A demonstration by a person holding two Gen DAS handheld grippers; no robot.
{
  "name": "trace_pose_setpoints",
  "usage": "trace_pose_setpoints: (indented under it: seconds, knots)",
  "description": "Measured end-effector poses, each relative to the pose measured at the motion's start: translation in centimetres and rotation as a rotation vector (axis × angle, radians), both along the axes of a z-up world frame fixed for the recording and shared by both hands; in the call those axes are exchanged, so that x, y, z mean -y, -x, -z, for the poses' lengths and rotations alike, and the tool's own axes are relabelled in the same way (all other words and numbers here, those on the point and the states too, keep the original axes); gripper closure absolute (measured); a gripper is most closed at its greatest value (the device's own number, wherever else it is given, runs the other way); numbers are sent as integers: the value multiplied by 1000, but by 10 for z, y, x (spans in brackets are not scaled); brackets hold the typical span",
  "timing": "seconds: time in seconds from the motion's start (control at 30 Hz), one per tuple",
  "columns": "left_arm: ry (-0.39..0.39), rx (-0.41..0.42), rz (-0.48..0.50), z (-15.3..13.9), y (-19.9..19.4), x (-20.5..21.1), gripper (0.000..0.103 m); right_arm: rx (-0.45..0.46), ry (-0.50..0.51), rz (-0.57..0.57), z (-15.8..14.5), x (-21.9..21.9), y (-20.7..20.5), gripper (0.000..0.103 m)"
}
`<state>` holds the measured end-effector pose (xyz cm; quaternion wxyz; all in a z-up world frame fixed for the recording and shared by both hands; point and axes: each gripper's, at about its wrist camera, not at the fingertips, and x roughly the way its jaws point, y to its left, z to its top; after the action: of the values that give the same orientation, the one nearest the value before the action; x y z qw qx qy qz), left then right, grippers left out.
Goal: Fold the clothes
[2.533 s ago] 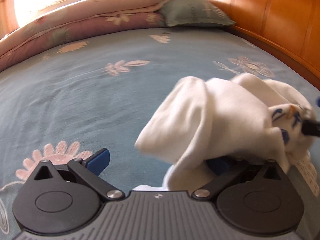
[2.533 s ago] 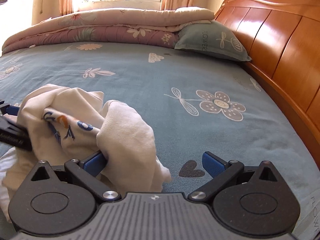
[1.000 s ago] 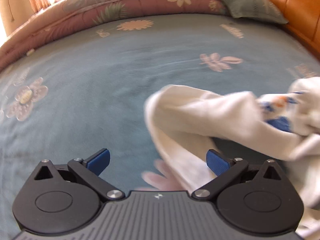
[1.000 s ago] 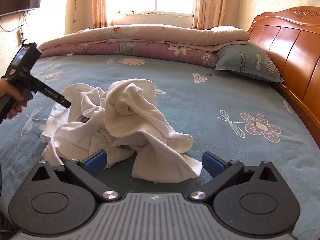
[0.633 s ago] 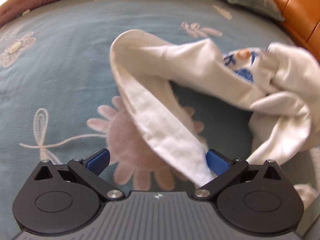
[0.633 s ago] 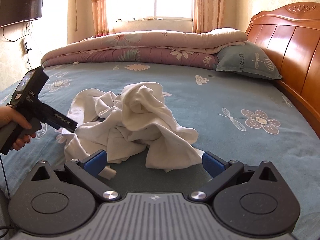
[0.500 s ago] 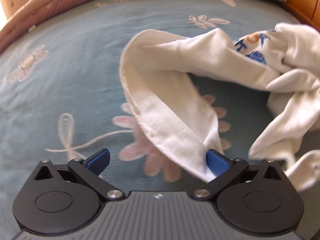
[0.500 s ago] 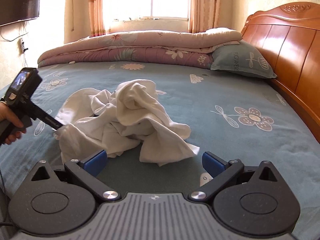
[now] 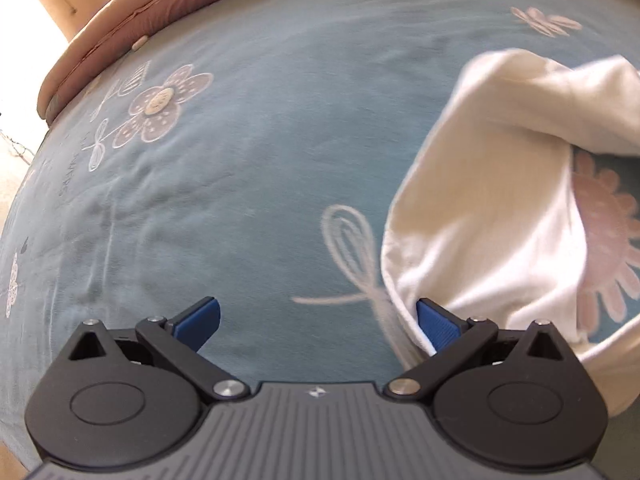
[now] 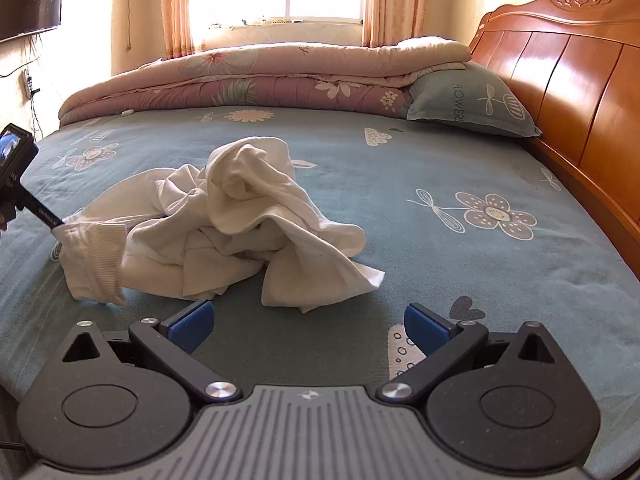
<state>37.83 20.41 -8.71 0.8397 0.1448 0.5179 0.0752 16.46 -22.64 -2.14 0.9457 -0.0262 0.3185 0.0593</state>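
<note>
Barely begun, the folding has all its steps left: the white garment (image 10: 224,224) lies crumpled mid-bed (image 10: 440,168), with the left tongs (image 9: 318,316) gaping beside its cuff and the right tongs (image 10: 306,322) wide open, holding nothing.
</note>
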Motion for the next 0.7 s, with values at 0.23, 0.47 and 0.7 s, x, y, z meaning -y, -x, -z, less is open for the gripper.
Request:
trace_pose_setpoints:
  seconds: [0.23,0.47,0.7]
  knots:
    - [81,26,-19,-14,-2,-12,1,-12,13,-15,0,-10,-4,0]
    - [147,109,191,-40,43,61,1,-3,5,-51,-2,-24,-3,0]
    - [115,122,364,-13,78,140,1,-4,-4,-49,-3,-23,7,0]
